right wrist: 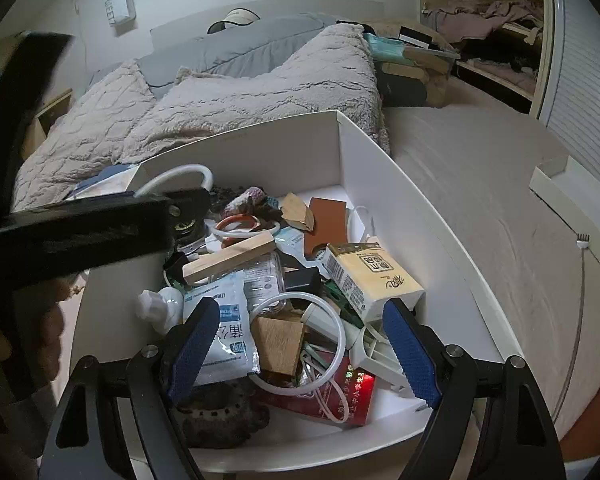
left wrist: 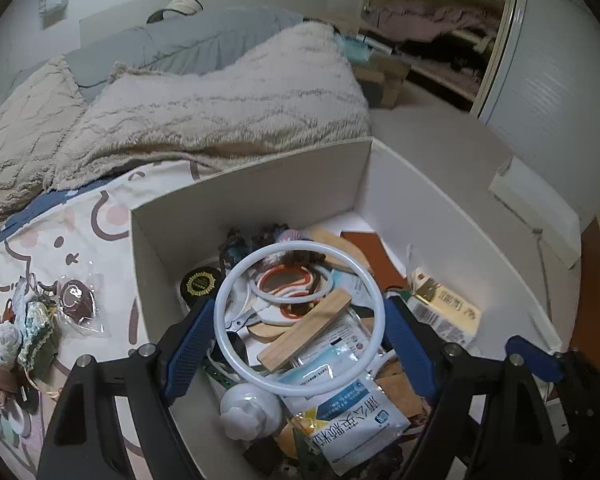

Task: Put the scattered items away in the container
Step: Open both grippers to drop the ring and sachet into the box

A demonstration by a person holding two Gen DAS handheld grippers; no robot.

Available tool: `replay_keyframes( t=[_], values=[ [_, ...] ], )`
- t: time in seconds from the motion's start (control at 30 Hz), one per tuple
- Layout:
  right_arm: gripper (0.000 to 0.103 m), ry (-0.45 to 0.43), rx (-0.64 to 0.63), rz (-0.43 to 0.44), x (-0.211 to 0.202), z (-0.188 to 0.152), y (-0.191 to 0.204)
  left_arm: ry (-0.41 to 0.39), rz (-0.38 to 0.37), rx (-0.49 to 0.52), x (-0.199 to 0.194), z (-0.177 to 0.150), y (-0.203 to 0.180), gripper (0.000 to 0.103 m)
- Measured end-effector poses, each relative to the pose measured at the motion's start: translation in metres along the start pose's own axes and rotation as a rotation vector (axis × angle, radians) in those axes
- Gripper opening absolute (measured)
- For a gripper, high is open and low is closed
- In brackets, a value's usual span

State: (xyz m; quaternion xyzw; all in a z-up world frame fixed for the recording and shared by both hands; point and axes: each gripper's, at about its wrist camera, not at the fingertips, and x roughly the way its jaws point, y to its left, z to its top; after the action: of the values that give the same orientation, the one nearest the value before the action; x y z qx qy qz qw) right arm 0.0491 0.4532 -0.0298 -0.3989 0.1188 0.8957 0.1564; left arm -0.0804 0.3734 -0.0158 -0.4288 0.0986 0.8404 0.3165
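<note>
Between the wide-spread left fingers (left wrist: 204, 344), a white ring (left wrist: 300, 316) sits over the box (left wrist: 440, 200).

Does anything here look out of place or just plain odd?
Yes. The white box is a jumble, and a large white ring sits between the left tool's fingers above the pile. A cluster of small trinkets lies outside the box on the patterned bedsheet.

Both wrist views look steeply down, close, past their own fingers into the white box (left wrist: 260, 184). They share its clutter and the bed (right wrist: 260, 80) ahead; the left gripper's view sits further left.
</note>
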Motion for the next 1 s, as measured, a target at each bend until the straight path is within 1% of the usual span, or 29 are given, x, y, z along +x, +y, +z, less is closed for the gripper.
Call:
replay_keyframes(
  t=[0.2,0.3,0.33,0.37,0.4,0.57,0.77,1.0],
  values=[
    [0.084,0.01,-0.005,-0.005,0.002,-0.002,0.0,0.056,-0.012,-0.028,0.015,0.001,0.005,0.085],
    [0.084,0.013,-0.008,-0.01,0.003,-0.002,0.0,0.07,-0.001,-0.043,0.017,0.001,0.008,0.086],
    [0.084,0.013,-0.008,-0.011,0.003,-0.002,0.0,0.075,0.0,-0.051,0.018,0.0,0.009,0.088],
    [0.084,0.013,-0.007,-0.011,0.003,-0.002,0.0,0.08,0.001,-0.059,0.018,0.0,0.011,0.097],
    [0.084,0.013,-0.008,-0.012,0.003,-0.002,0.0,0.081,0.005,-0.064,0.018,-0.001,0.012,0.101],
    [0.084,0.013,-0.007,-0.015,0.003,-0.002,0.0,0.067,0.026,-0.057,0.014,-0.005,0.011,0.101],
    [0.084,0.015,-0.006,-0.02,0.003,-0.003,-0.001,0.043,0.065,0.008,0.012,-0.009,0.004,0.101],
    [0.084,0.015,-0.004,-0.035,0.003,-0.003,-0.004,0.038,0.053,0.014,0.006,-0.011,0.003,0.101]
  ],
)
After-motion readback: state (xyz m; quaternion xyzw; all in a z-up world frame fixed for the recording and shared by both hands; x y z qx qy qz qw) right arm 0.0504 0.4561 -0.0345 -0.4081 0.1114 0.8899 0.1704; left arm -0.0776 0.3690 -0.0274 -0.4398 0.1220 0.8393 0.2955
